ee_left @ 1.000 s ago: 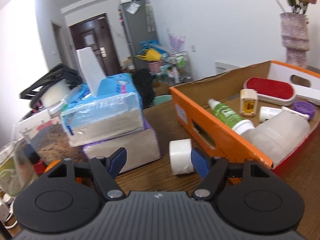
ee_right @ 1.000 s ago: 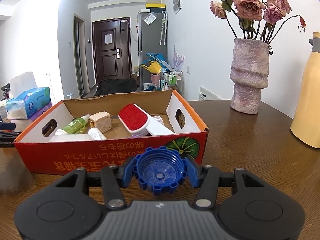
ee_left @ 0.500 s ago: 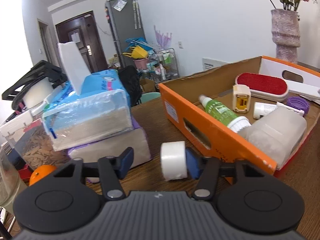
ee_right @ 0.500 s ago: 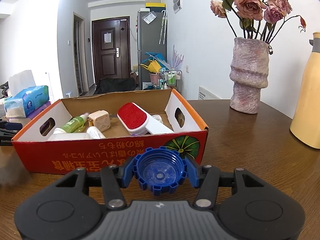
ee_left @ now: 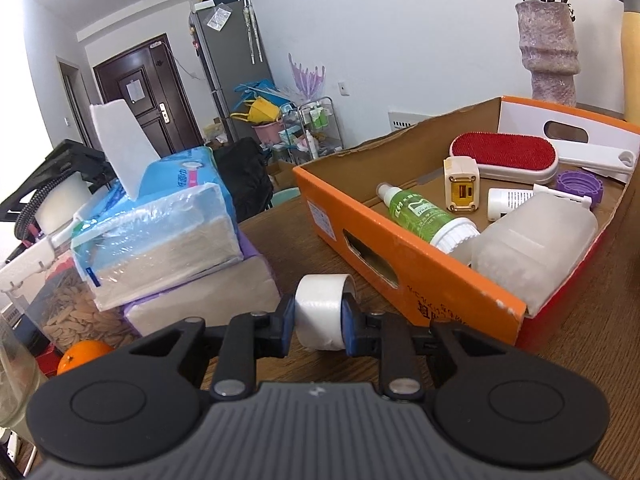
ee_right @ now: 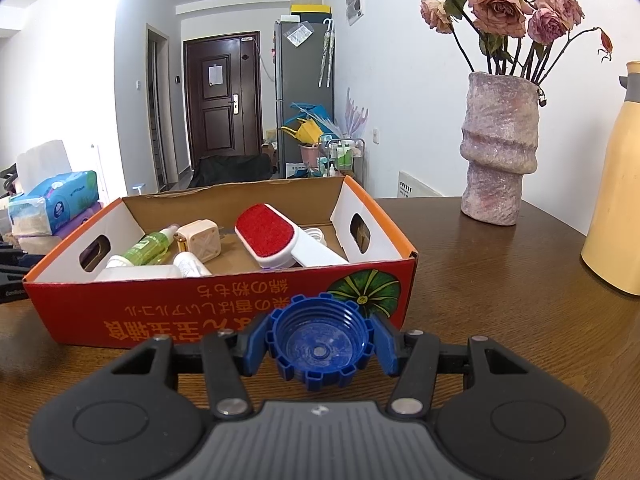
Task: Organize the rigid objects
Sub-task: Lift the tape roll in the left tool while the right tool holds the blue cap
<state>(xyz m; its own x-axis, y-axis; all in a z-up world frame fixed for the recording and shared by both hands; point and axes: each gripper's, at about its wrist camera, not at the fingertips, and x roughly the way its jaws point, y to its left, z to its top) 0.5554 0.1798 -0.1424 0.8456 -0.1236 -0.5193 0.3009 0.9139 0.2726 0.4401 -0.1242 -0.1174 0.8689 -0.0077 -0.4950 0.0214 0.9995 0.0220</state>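
**Both claws loaded beside the cardboard box**

Your left claw is clamped on a white tape roll, its blue pads pressing both flat sides; the roll sits just above the wooden surface. At two o'clock from it stands the orange cardboard box, holding a green spray bottle, a red lint brush, a purple cap and a frosted plastic jar. At ten o'clock, stacked tissue packs rest on the surface.

Your right claw grips a blue ribbed bottle cap, its hollow side facing you. The box lies at twelve o'clock; a textured vase stands at two o'clock.
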